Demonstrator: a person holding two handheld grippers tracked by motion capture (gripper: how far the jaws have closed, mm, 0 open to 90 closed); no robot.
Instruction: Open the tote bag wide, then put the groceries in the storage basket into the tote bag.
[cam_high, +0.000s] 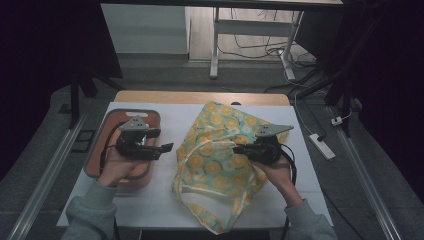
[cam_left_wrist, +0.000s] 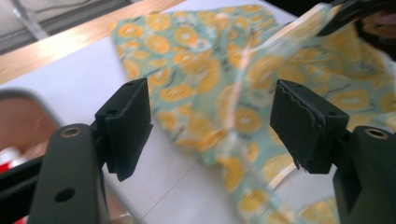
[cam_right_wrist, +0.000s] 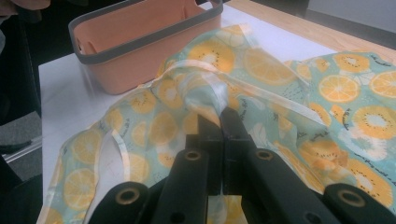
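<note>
A teal cloth (cam_high: 220, 150) printed with orange and kiwi slices and edged with white straps lies rumpled across the middle and right of the white table (cam_high: 160, 200). My right gripper (cam_high: 237, 148) is shut on a raised fold of it, and the pinched fabric bunches just past the fingertips (cam_right_wrist: 219, 119). My left gripper (cam_high: 167, 147) hangs open over the right edge of the orange bin (cam_high: 95, 150), pointing at the cloth (cam_left_wrist: 196, 56) with nothing between its pads (cam_left_wrist: 210, 126). The lifted cloth edge runs up to the right gripper (cam_left_wrist: 345, 14) in the left gripper view.
The orange bin with a grey rim (cam_right_wrist: 154, 28) stands at the table's left, close to the cloth (cam_right_wrist: 280, 70). A wooden strip (cam_high: 200, 97) borders the far edge. Beyond are a desk frame, floor cables and a power strip (cam_high: 322, 146).
</note>
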